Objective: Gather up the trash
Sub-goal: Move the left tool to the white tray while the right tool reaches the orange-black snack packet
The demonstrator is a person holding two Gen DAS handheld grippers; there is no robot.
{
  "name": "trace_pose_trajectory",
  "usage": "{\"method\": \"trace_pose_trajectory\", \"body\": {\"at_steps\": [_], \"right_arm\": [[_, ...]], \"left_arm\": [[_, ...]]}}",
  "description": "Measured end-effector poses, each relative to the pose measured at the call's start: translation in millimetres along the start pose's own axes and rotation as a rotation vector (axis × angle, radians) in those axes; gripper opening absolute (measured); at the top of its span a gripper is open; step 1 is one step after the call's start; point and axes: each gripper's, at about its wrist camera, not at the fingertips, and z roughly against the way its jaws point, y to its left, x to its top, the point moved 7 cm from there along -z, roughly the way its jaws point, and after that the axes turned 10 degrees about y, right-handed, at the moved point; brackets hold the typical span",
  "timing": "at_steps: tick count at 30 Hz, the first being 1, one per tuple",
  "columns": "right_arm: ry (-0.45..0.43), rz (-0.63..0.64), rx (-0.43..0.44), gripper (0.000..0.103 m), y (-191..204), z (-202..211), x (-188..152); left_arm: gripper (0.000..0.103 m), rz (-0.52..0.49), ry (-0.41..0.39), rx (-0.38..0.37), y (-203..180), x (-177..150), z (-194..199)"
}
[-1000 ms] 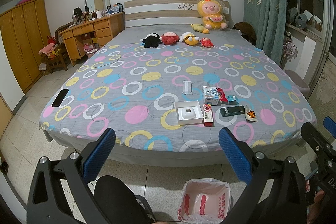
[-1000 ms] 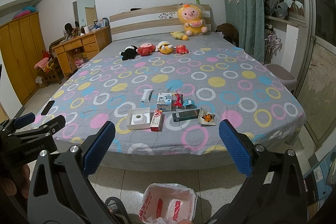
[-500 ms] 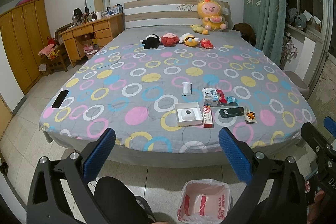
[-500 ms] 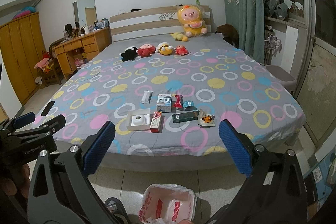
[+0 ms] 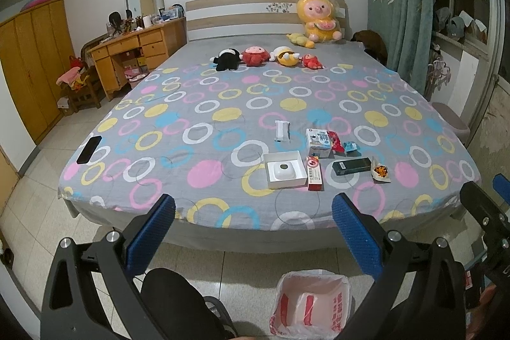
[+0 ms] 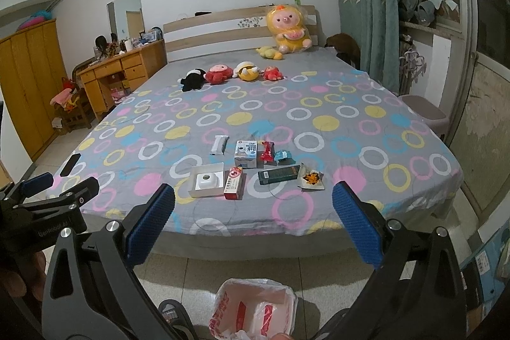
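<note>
A wide bed (image 5: 223,104) with a grey cover of coloured rings fills both views, and all the trash sits in a cluster near its foot edge, right of centre. On the tiled floor just below that edge stands a bin lined with a white and red plastic bag (image 5: 310,301), its mouth open. The left gripper (image 5: 253,231) hangs in the air over the floor short of the bed, its blue-padded fingers (image 5: 149,233) spread wide with nothing between them and touching nothing. The right gripper (image 6: 253,220) is likewise released, fingers far apart and empty, held above the bin and short of the mattress; the two are side by side, each visible at the edge of the other's view. Of the trash, the largest piece is an open white box (image 5: 284,169) with a round insert, and touching its right side lies a red and white carton (image 5: 314,173). Behind these stands a blue and white milk carton (image 5: 318,142), with a red wrapper (image 5: 335,141) and a small blue wrapper (image 5: 350,146) just beside it. A dark green box (image 5: 351,166) lies to the right, then a packet with a tiger print (image 5: 380,172). A white wrapper (image 5: 282,131) lies farthest back. A black phone (image 5: 89,149) rests well apart at the left edge.
</note>
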Motion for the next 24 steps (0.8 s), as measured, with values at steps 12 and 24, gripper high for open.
{"method": "trace_pose_trajectory", "body": {"at_steps": [12, 24], "right_arm": [[0.024, -0.047, -0.035, 0.097, -36, -27, -2], [0.111, -0.06, -0.08, 0.097, -79, -98, 12]], "left_arm": [[0.097, -0.006, 0.057, -0.026, -6, -3, -47], [0.096, 0.028, 0.151, -0.023, 9, 9, -131]]}}
